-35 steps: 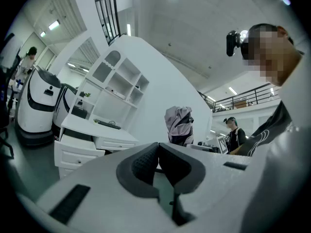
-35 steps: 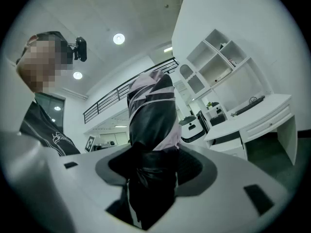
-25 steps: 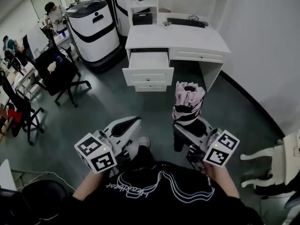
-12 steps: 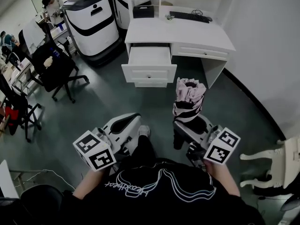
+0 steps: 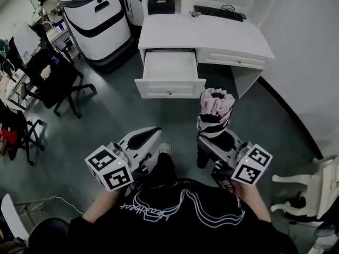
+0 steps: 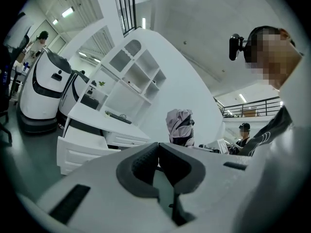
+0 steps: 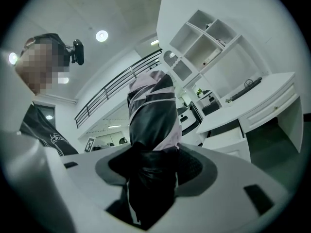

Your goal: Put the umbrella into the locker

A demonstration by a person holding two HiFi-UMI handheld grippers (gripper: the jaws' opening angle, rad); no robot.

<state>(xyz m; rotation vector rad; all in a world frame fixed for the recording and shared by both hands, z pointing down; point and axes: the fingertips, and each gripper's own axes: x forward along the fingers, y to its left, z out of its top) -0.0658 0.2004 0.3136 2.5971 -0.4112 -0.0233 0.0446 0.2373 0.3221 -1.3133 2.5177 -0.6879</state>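
As person walks closer, open drawer (image 5: 169,74) of white desk (image 5: 212,36) looms larger; folded umbrella (image 5: 214,110) points ahead, clenched in right gripper (image 5: 213,139), short of drawer front; left gripper (image 5: 148,136) closed, empty. Carry underway.

Pale pink and black among white, over grey-green.
The umbrella (image 5: 214,107) is pale pink with black bands; the left tool (image 5: 144,137) and right tool (image 5: 212,141) are white with dark grey pads and black-and-white square markers; the tabletop (image 5: 206,36) is white, the floor (image 5: 106,120) dark grey-green.

Black tee (image 5: 175,224) w/ white print, white left gripper (image 5: 152,134), right gripper (image 5: 214,141)
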